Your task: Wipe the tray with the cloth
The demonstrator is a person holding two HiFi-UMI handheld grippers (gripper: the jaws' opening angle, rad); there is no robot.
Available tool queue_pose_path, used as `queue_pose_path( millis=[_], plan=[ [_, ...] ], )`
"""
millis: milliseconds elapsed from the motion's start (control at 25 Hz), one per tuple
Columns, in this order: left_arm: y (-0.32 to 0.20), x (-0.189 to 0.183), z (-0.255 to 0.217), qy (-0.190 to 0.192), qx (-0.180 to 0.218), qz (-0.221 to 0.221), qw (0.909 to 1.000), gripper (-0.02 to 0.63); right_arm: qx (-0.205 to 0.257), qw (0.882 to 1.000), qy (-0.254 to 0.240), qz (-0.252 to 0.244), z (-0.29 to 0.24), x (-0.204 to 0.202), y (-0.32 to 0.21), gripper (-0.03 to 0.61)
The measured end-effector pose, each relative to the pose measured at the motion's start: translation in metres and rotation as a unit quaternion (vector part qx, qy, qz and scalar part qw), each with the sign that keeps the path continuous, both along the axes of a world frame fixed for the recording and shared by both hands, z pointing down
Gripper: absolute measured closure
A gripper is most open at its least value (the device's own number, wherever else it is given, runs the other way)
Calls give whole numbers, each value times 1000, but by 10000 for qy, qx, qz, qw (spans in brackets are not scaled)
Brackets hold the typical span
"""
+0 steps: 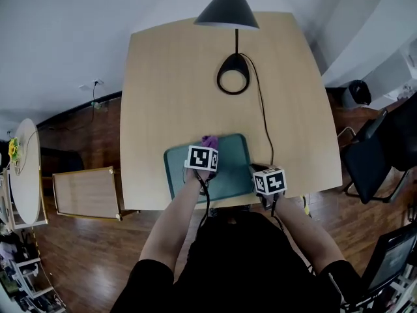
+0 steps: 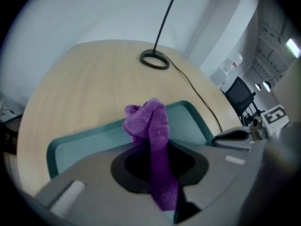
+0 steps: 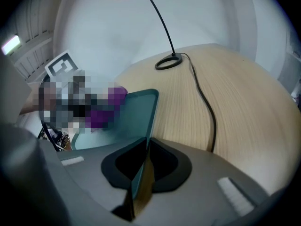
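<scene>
Currently the left gripper (image 2: 156,169) is pinching a crumpled purple microfibre cloth (image 2: 149,121) in a narrow grip, with the bunch sitting over the far part of the teal rectangular plastic tray (image 2: 80,144). The right gripper (image 3: 142,173) is clamping the tray's right rim, jaws almost together.

Risks, as judged:
- The cloth is bunching, so little of it may be meeting the tray.
- A hard stroke could be tugging it free.
- The tray is lying near the table's near edge.

A pale wooden table (image 1: 176,77) is carrying a black desk lamp (image 1: 228,8) and its cord (image 1: 264,116) on the far side. The room is showing a dark wood floor (image 1: 85,253) and a black office chair (image 1: 373,150) at right.
</scene>
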State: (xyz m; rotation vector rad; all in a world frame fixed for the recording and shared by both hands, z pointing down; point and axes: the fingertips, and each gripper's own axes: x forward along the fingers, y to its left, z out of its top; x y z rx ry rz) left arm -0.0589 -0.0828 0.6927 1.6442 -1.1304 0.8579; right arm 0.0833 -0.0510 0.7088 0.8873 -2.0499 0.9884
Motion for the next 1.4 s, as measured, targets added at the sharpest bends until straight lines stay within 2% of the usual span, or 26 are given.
queue_pose_path(
  millis=[280,400,520,640,760,880,1040,1120,1280,1400],
  plan=[
    [-15,62,0,202,-90,824,9964,508,-45,9999,81,46,-1,-2,0,551],
    [-19,90,-2,339,-48,1168,9926,508,-12,9999,100,101,-1,-2,0,552],
    [-17,111,-2,312,-40,1556,9873,506,-10,9999,112,108,0,-2,1,552],
    [-12,120,0,336,-74,1669,9854,506,-12,9999,105,128,1,0,1,552],
    [-8,109,-3,519,-13,1445,9881,506,-2,9999,127,115,3,3,2,551],
    [-1,79,-6,520,115,1149,9919,506,24,9998,188,99,7,6,2,551],
    [21,15,-6,364,111,571,9976,506,28,9998,183,108,7,6,1,551],
    [33,-30,-5,109,106,118,9998,506,-38,9997,224,116,11,8,1,551],
    [62,-119,-7,-490,93,-934,9944,506,-83,9996,253,72,15,7,-1,551],
    [83,-146,-5,-518,-39,-1418,9885,506,-91,9995,286,54,15,8,-5,551]
  ],
)
